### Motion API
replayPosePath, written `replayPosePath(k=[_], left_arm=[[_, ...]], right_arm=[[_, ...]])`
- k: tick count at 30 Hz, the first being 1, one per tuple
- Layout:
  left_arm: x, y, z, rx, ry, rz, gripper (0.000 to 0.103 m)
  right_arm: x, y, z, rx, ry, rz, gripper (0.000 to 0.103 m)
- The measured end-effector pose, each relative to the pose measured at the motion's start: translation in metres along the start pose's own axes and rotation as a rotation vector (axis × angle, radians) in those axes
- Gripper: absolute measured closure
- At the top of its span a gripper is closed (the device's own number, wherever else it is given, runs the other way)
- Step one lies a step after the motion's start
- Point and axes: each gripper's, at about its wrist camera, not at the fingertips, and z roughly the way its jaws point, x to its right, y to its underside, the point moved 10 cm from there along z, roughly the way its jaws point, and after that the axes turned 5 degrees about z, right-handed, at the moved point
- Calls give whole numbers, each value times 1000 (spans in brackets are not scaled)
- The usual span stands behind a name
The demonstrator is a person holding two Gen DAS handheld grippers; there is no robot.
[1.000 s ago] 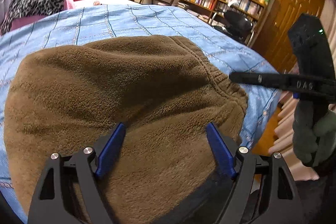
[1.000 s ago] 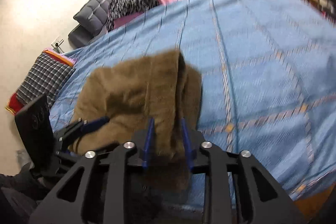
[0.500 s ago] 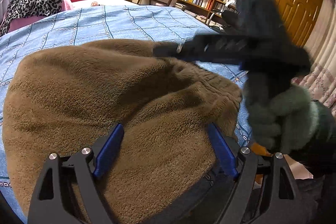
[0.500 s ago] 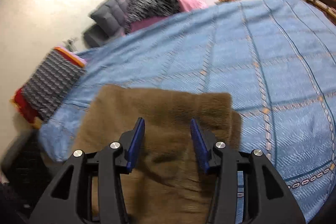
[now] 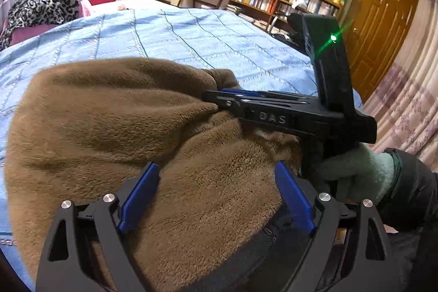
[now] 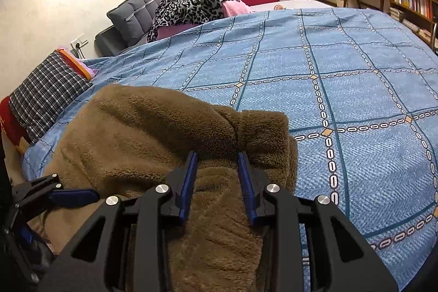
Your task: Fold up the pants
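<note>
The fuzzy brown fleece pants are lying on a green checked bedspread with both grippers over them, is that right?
Not quite. The bedspread is blue with a checked pattern, not green, as the right wrist view shows. The fuzzy brown fleece pants do lie on it, with the left gripper and right gripper over them.

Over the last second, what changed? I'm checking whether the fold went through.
The right tool let go of the pants, swung over them, and has now come down on a bunched fold, its blue fingers narrowed around it. The left tool stayed open over the pants; the bedspread is unchanged.
</note>
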Motion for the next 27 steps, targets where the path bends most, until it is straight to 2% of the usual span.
replayPosePath(k=[3,4,6,9,12,18,21,23,27], left_arm=[[-2,-5,-17,24,-17,9,17],[-6,-7,-24,33,-27,3,17],[-13,-9,-33,45,-41,-17,17],[-35,-13,-47,64,-65,-92,16],[-70,-15,-60,86,-124,-179,16],[-131,-2,-65,54,-234,-321,9],[-160,8,-61,-8,-317,-386,7],[-172,14,-58,-39,-316,-428,7],[-178,12,-55,-38,-272,-456,7]], right_arm=[[-17,-8,-30,67,2,-41,57],[-21,-9,-38,94,5,-63,48],[-30,-5,-52,121,19,-124,46],[-29,17,-51,66,38,-183,46],[-19,38,-42,24,96,-233,46],[5,59,-31,0,34,-88,38],[5,59,-33,-19,21,-59,38],[2,55,-36,-30,16,-53,38],[-4,35,-46,-25,-21,2,34]])
